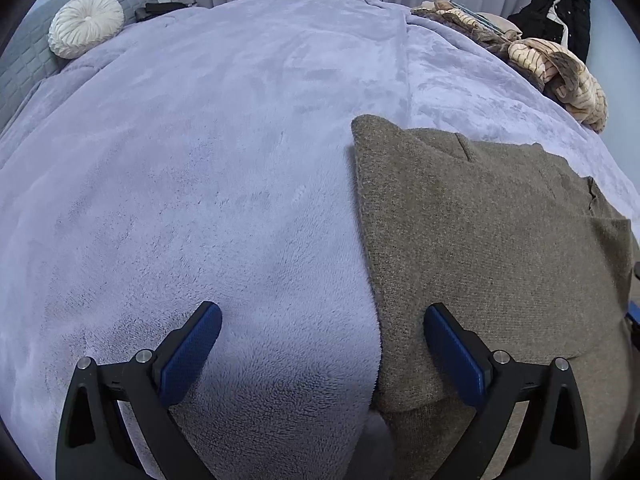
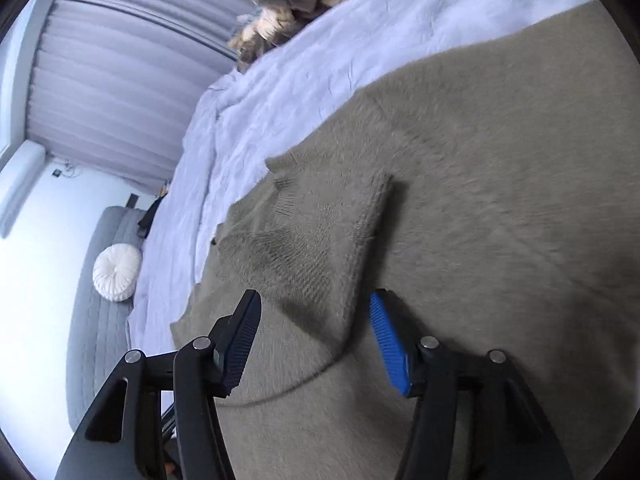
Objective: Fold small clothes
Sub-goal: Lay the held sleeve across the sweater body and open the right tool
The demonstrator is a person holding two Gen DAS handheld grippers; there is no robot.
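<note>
An olive-brown knit sweater (image 1: 480,240) lies flat on the right side of the bed, its left edge straight and folded. My left gripper (image 1: 323,314) hangs open and wide above that edge, with one finger over the blanket and the other over the knit, and holds nothing. In the right wrist view, which is rolled sideways and blurred, the sweater (image 2: 500,160) fills the frame. A folded sleeve flap (image 2: 320,232) lies on top of it. My right gripper (image 2: 316,298) is open just over the near end of that flap, its pads clear of the fabric.
A lavender fleece blanket (image 1: 200,160) covers the bed. A round white cushion (image 1: 86,24) rests against a grey quilted headboard (image 1: 24,60) at the far left. A pile of striped beige clothes (image 1: 560,68) lies at the far right edge, with dark garments (image 1: 568,12) hanging behind it.
</note>
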